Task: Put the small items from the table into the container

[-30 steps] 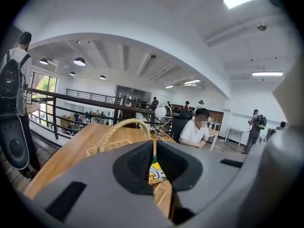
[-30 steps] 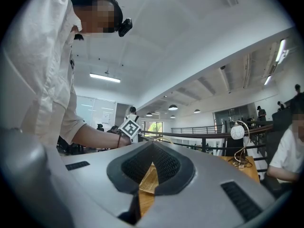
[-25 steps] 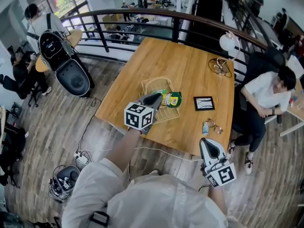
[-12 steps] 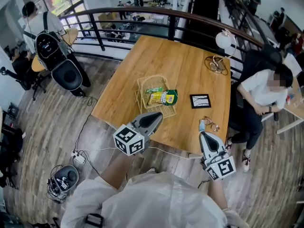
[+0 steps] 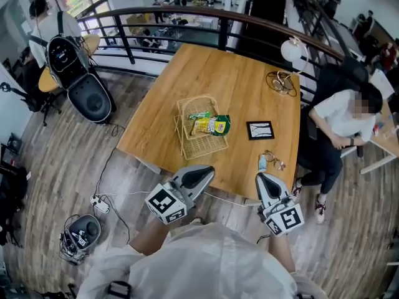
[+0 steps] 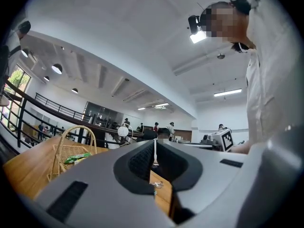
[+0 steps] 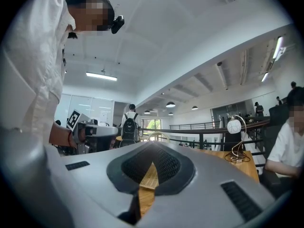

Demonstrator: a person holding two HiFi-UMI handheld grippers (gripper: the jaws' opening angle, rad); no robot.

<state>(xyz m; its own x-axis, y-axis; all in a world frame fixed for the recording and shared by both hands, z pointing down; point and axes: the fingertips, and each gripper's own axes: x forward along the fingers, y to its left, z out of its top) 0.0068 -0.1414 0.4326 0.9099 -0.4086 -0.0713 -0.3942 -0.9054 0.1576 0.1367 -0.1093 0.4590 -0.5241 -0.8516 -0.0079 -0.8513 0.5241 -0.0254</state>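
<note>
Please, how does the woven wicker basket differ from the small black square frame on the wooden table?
The pale woven wicker basket is larger than the small black square frame. The basket has a handle and raised sides; the frame lies flat. The basket holds green and yellow snack packets; the frame carries nothing. Both rest on the wooden table, apart from each other.
</note>
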